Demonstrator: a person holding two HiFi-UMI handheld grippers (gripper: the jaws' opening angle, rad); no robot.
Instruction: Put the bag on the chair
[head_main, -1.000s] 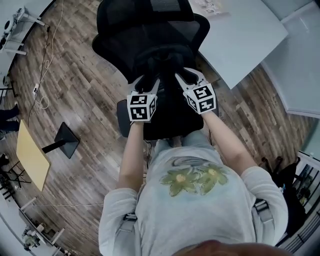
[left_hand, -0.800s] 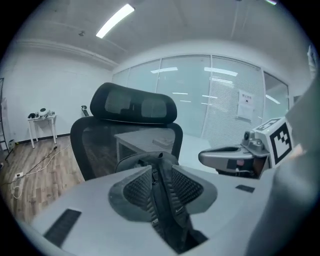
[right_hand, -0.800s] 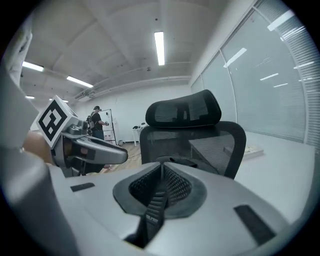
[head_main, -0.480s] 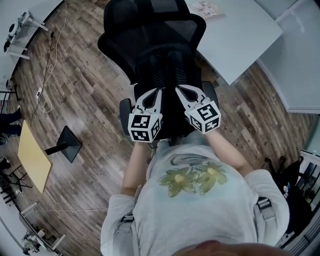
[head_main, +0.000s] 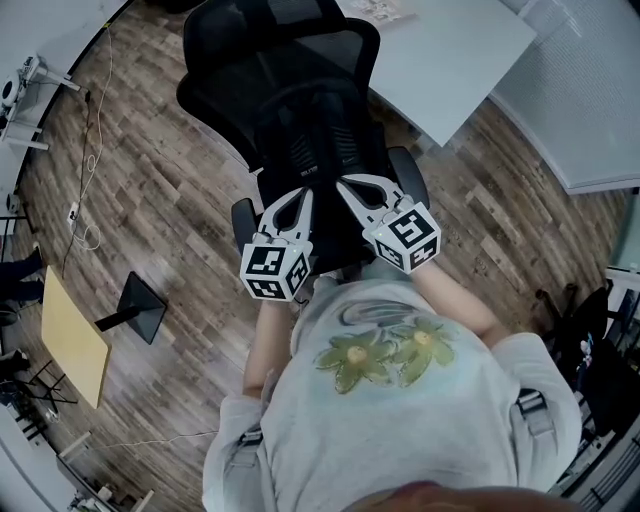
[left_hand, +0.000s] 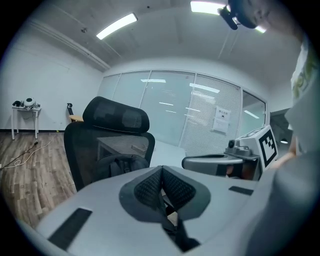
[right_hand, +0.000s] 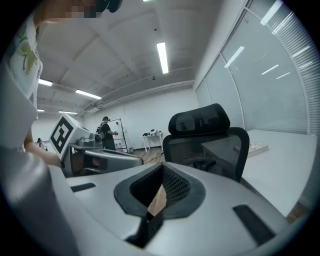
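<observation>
Both tongs have just closed and drawn back from the chair (head_main: 275, 70). A second ago they reached out over its seat with their jaws apart, right down at the bag. Now the left tongs (head_main: 298, 198) and the right tongs (head_main: 350, 188) hang side by side over the chair's front edge, close against the person's body. Each one's own view shows its ribbed pads (left_hand: 173, 187) pressed together with nothing caught between them.

The bag (head_main: 318, 150), black and slumped, lies on the seat of the chair, back against the foot of the mesh backrest and between the two armrests. From the left gripper view it reads as a dark lump with straps sitting in the chair. Neither pair of tongs touches it. A white worktop (head_main: 450, 50) stands behind the chair and plays no part.

The change looks like a release followed by a retreat: the bag rests on the chair on its own, so the task seems as good as done, with only stepping clear left. The bag sits well back, so a slide off looks unlikely. Whether a strap trails over the chair's front edge I cannot tell, since the tongs cover that part.
</observation>
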